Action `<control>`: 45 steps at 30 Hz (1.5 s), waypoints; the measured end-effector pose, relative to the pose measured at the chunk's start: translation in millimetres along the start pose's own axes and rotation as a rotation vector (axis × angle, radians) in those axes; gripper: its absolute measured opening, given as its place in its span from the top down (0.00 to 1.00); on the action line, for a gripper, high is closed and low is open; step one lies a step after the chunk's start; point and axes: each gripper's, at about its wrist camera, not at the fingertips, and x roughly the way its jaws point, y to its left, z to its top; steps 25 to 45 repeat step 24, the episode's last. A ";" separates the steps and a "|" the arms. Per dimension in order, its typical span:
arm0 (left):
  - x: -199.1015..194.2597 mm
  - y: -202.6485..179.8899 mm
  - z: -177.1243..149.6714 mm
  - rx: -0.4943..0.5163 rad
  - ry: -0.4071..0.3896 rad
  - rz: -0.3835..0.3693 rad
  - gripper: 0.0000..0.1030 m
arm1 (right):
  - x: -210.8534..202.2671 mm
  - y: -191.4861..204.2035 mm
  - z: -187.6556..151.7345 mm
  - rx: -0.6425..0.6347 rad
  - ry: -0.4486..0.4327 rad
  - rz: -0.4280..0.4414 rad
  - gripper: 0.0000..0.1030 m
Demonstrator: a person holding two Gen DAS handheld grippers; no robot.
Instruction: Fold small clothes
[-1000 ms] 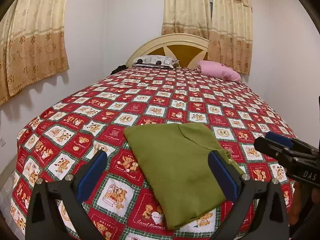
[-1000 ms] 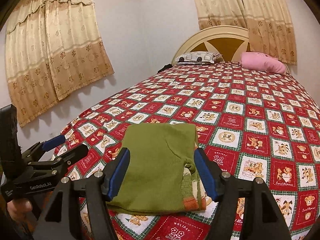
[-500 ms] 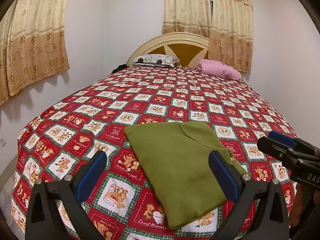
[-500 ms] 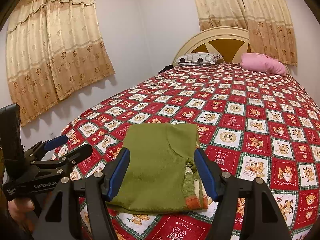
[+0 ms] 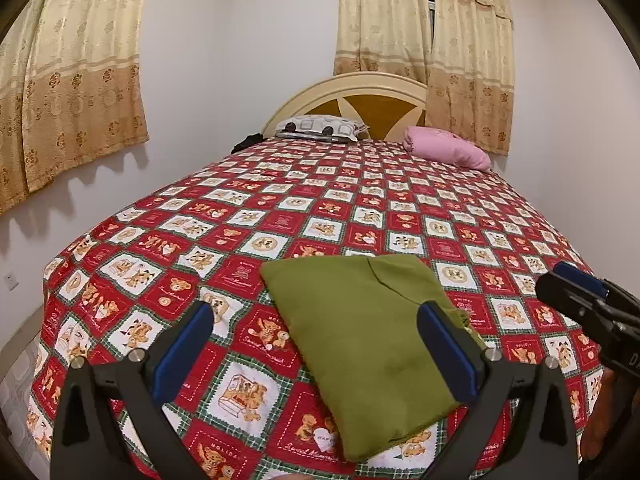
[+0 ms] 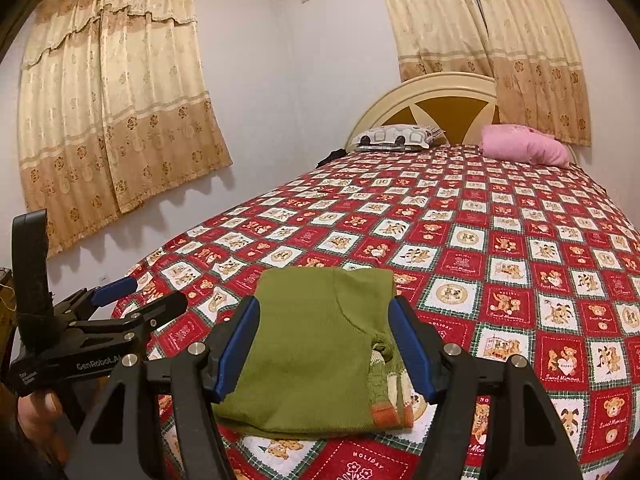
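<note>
1. The green garment (image 5: 372, 344) lies flat near the foot edge of the bed (image 5: 280, 216), on the red patchwork bedspread. It is already folded into a compact rectangle, with a layered edge and an orange cuff (image 6: 386, 408) showing at its near right corner in the right wrist view.

2. The left gripper (image 5: 316, 348) hovers above the near part of the bed with its fingers spread wide and nothing between them. The garment sits under its right finger (image 5: 444, 348) but apart from it, as far as the view tells.

3. The right gripper (image 6: 324, 344) hangs over the garment, its fingers apart on either side of the cloth as seen from behind. They hold nothing.

4. Judging by the tidy shape, the folding of this piece looks finished or nearly so. The step in hand seems to be a pause between the last fold and either one more halving or setting the piece aside.

5. If another fold is wanted, the next move calls for both grippers to come down onto the near edge, pinch all layers together, and carry that edge toward the far edge without letting the cuff slip out.

6. If the piece is done, the move calls for a grip deep enough to lift the whole stack intact.
</note>
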 end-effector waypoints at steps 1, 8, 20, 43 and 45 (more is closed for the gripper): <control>0.2 1.1 0.4 -0.003 0.001 0.003 0.00 | -0.5 1.1 0.5 -0.003 -0.002 0.001 0.34; -1.7 4.9 2.9 -0.010 -0.007 0.009 0.00 | -4.7 8.6 3.5 -0.021 -0.014 0.010 0.34; -1.2 9.9 2.0 -0.004 -0.025 0.049 0.00 | -9.1 18.1 4.0 -0.047 -0.024 0.019 0.34; -0.5 10.2 2.8 -0.002 -0.024 0.033 0.00 | -10.4 18.6 2.6 -0.045 -0.020 0.017 0.34; -0.5 10.2 2.8 -0.002 -0.024 0.033 0.00 | -10.4 18.6 2.6 -0.045 -0.020 0.017 0.34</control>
